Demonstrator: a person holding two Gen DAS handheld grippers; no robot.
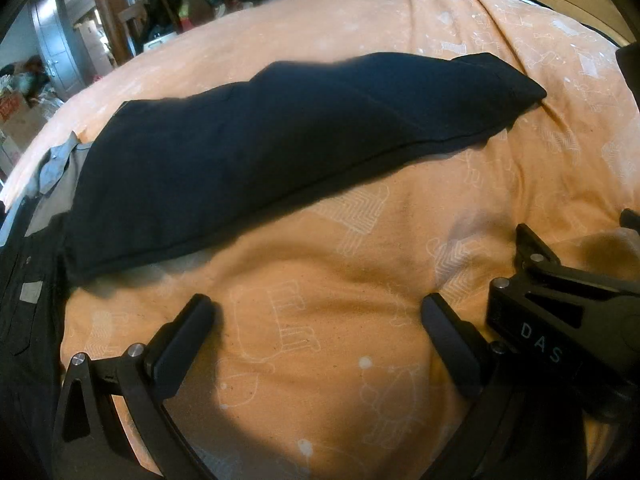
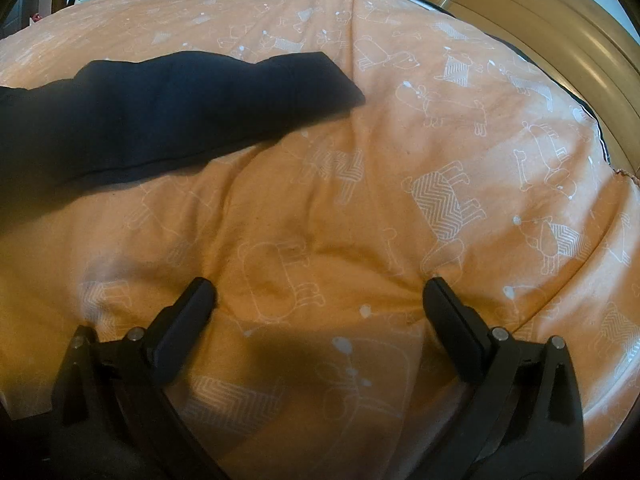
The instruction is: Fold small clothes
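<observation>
**A:** Lettering first: what can you read from where you sit?

**B:** Only one piece. In my left wrist view the right gripper comes in from the side, and its black body carries white capitals, "D A S". The body runs out of the picture there, so I can't say whether more letters follow. I can't make out any tag or label on the cloth.

**A:** Where is the garment?

**B:** I'll place everything by the dark navy garment. It lies folded into a long band on the orange bedcover, which is printed with white outline dogs and bones. My left gripper sits on the near side of the garment, apart from it, over bare cover. Its jaws are spread wide with nothing between them.

**A:** And the right one?

**B:** In its own camera the right gripper is also on the near side of the dark navy garment, beyond its end and well apart from it. Its jaws stand wide too, holding nothing.

**A:** Anything else close to the cloth?

**B:** At its far left end a grey garment shows from beneath it, and a black garment with a small grey patch lies just beside that end. Past the garment's other end runs a wooden bed frame.
</observation>
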